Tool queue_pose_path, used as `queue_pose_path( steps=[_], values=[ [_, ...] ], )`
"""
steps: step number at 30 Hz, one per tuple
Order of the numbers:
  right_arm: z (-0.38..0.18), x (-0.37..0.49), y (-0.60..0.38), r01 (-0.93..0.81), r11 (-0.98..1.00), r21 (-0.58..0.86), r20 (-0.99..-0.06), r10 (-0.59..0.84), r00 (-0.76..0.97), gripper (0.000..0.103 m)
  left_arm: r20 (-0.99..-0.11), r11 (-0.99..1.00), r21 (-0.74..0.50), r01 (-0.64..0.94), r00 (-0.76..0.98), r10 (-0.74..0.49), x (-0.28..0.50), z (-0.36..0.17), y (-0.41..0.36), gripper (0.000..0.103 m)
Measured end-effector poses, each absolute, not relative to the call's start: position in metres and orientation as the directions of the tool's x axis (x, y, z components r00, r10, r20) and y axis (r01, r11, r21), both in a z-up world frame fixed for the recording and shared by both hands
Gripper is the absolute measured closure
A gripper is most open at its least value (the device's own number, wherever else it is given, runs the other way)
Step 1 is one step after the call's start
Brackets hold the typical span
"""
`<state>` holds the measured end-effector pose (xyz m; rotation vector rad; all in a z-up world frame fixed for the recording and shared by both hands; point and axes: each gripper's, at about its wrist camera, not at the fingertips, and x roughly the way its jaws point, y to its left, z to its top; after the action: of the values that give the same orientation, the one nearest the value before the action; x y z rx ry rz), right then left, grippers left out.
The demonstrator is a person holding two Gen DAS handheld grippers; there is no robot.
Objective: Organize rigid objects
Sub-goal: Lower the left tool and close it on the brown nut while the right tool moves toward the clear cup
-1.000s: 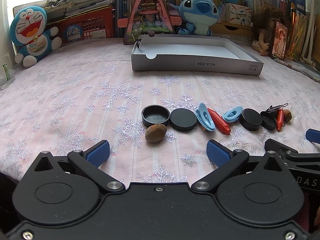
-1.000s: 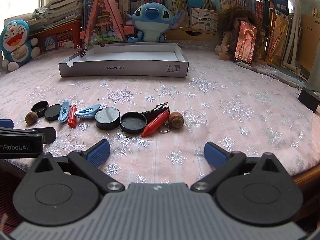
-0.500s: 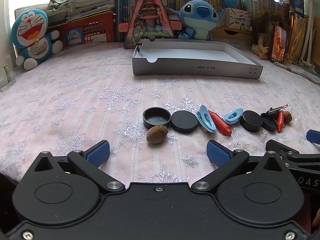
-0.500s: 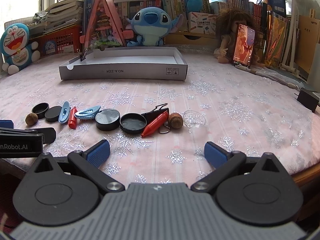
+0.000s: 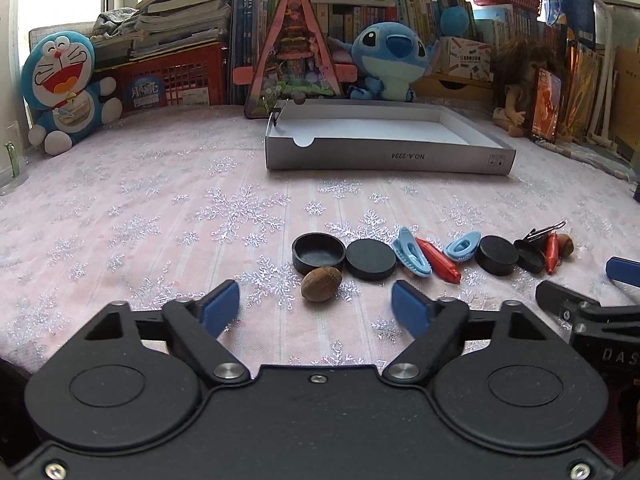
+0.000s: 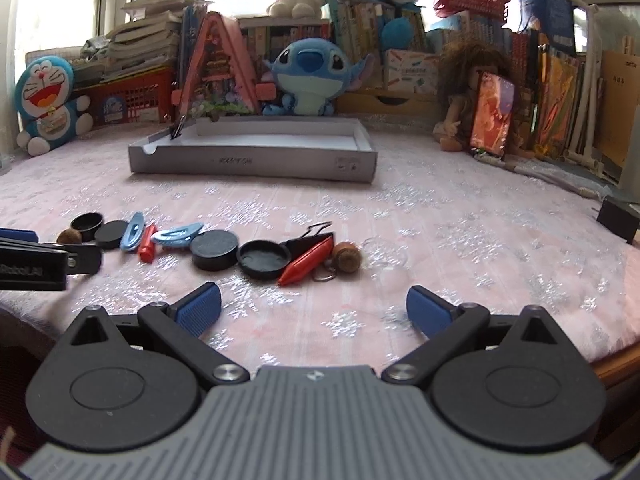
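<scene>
A row of small objects lies on the pink snowflake cloth: a brown nut (image 5: 321,284), a black cap (image 5: 318,253), a black disc (image 5: 370,259), blue clips (image 5: 411,253), a red whistle (image 5: 437,261), more black lids (image 6: 263,259), a red whistle (image 6: 307,262), a cork (image 6: 347,256) and a clear lid (image 6: 385,254). A shallow grey cardboard tray (image 5: 390,157) stands behind. My left gripper (image 5: 316,307) is open just in front of the nut. My right gripper (image 6: 314,309) is open in front of the lids and the whistle.
Plush toys (image 5: 64,88), a red crate (image 5: 176,80), books and a doll (image 6: 472,92) line the back. A black box (image 6: 618,220) sits at the right. The table's front edge (image 6: 612,364) runs close at lower right.
Both grippers have tilted up and eased slightly forward; the shelf tops now show. The right view is blurred by motion. Both stay open and the objects have not moved.
</scene>
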<state>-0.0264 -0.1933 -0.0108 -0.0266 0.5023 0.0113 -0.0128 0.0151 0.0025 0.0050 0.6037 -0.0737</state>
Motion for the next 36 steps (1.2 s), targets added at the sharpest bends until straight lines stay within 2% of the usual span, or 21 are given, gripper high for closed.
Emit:
queue_pose_path(
  steps=[5,10,13,17,20,24,34,36],
  values=[
    [-0.008,-0.026,-0.204,0.012,1.000,-0.012,-0.451,-0.017,0.892,0.013,-0.556,0.997,-0.041,0.065,0.827,-0.077,-0.015,0.007,0.017,0.041],
    [-0.003,-0.025,-0.205,-0.011,0.997,-0.073,-0.414,-0.020,0.910,0.022,-0.561,0.995,-0.063,0.077,0.822,-0.099,-0.014,0.009,0.019,0.052],
    [0.002,-0.023,-0.211,0.000,0.997,-0.073,-0.401,-0.029,0.916,0.030,-0.564,0.994,-0.066,0.085,0.819,-0.107,-0.014,0.008,0.018,0.059],
    [0.005,-0.021,-0.223,0.049,0.998,-0.036,-0.399,-0.059,0.915,0.047,-0.559,0.994,-0.064,0.085,0.822,-0.106,-0.015,0.008,0.017,0.065],
    [0.004,-0.017,-0.231,0.054,0.999,-0.003,-0.411,-0.050,0.910,0.053,-0.560,0.994,-0.058,0.094,0.821,-0.110,-0.015,0.008,0.015,0.068],
    [0.001,-0.014,-0.232,0.059,0.998,0.017,-0.416,-0.047,0.908,0.054,-0.559,0.995,-0.050,0.090,0.823,-0.103,-0.014,0.006,0.014,0.074],
    [-0.005,-0.003,-0.227,0.077,0.996,0.040,-0.418,-0.053,0.907,0.054,-0.555,0.995,-0.063,0.083,0.826,-0.104,-0.011,0.005,0.014,0.074],
    [-0.006,-0.002,-0.228,0.086,0.995,0.045,-0.415,-0.060,0.908,0.055,-0.555,0.994,-0.065,0.082,0.825,-0.105,-0.011,0.005,0.015,0.078]
  ],
)
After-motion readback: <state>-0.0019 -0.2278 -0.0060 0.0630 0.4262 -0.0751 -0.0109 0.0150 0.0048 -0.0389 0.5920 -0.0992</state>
